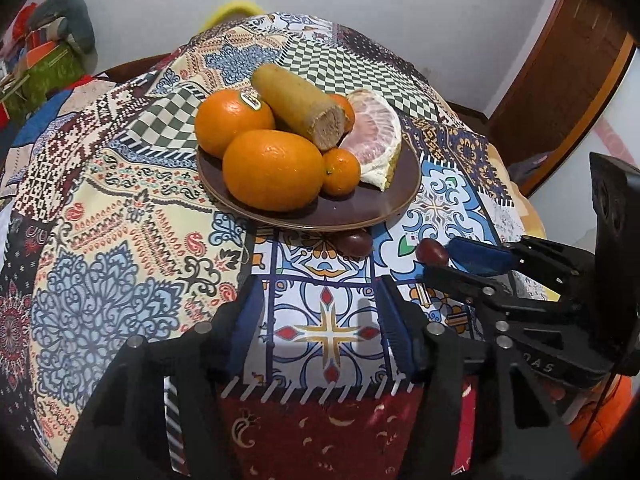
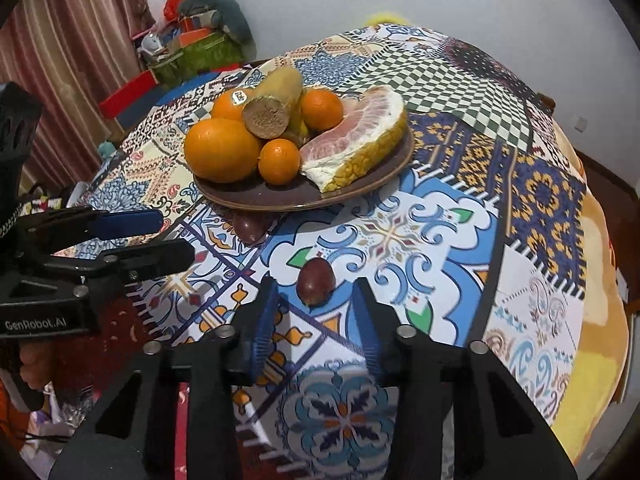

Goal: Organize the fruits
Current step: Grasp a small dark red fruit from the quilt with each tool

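A brown plate (image 1: 360,208) (image 2: 360,184) on the patterned tablecloth holds two big oranges (image 1: 272,170), two small mandarins (image 1: 341,171), a cut brown fruit (image 1: 304,106) and a pomelo wedge (image 1: 374,132). Two dark red passion fruits lie on the cloth: one at the plate's near edge (image 1: 357,241) (image 2: 249,226), one nearer (image 1: 432,251) (image 2: 315,280). My right gripper (image 2: 316,300) (image 1: 434,264) is open, its fingers either side of the nearer fruit, just short of it. My left gripper (image 1: 318,300) (image 2: 176,236) is open and empty over the cloth.
The round table's edge falls away on all sides. Cluttered boxes and a grey cushion (image 2: 212,12) stand beyond the far left, by a curtain (image 2: 72,40). A wooden door frame (image 1: 560,80) is at the right. A white wall lies behind.
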`<action>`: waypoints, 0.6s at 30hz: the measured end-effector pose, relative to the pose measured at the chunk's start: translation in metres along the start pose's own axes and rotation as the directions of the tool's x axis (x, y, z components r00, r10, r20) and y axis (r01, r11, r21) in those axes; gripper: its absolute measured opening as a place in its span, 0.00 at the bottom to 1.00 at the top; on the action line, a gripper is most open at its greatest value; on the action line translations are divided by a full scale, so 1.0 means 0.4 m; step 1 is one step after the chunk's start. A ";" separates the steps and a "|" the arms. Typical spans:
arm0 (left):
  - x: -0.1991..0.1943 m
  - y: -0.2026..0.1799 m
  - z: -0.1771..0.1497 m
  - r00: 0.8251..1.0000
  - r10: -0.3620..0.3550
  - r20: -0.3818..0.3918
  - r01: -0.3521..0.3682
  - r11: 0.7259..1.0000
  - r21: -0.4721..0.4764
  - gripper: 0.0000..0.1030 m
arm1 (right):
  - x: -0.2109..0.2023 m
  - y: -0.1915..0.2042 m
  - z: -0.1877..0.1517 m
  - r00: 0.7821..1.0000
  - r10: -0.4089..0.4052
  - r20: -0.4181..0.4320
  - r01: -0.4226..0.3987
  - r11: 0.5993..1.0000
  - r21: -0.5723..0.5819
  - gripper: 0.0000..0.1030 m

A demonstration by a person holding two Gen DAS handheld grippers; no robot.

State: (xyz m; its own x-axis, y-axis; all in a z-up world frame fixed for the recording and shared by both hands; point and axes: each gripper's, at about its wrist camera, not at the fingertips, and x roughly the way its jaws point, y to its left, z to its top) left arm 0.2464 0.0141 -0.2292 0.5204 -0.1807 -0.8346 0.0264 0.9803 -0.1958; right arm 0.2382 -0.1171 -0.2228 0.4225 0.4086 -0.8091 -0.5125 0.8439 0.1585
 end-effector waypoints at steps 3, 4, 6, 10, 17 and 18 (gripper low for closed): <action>0.013 -0.008 0.008 1.000 -0.002 -0.007 0.002 1.000 0.013 0.55 | 0.007 0.001 0.003 1.000 -0.002 -0.004 0.002 1.000 -0.010 0.16; 0.015 -0.012 0.011 1.000 -0.003 -0.008 0.003 1.000 0.018 0.55 | 0.006 -0.002 0.003 1.000 0.001 -0.002 -0.001 1.000 -0.007 0.16; 0.022 -0.021 0.020 1.000 -0.009 -0.010 0.009 1.000 0.027 0.55 | -0.001 -0.013 0.000 1.000 0.012 0.007 -0.012 1.000 0.007 0.15; 0.045 -0.045 0.035 1.000 -0.015 -0.024 0.016 0.999 0.051 0.46 | -0.026 -0.037 -0.006 0.999 0.010 0.031 -0.011 0.999 0.038 0.15; 0.096 -0.068 0.050 0.998 -0.019 -0.055 0.022 0.998 0.055 0.32 | -0.066 -0.080 -0.001 0.998 -0.002 0.068 -0.003 0.998 0.067 0.15; 0.099 -0.068 0.049 0.999 -0.010 -0.050 0.013 0.998 0.056 0.31 | -0.069 -0.084 -0.001 0.997 -0.002 0.071 -0.003 0.998 0.070 0.15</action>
State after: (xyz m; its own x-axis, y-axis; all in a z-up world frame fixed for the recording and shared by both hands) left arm 0.2832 -0.0183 -0.2468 0.4764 -0.1944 -0.8575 0.0812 0.9808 -0.1772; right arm 0.2437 -0.1569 -0.2060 0.4756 0.4310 -0.7668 -0.4605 0.8647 0.2004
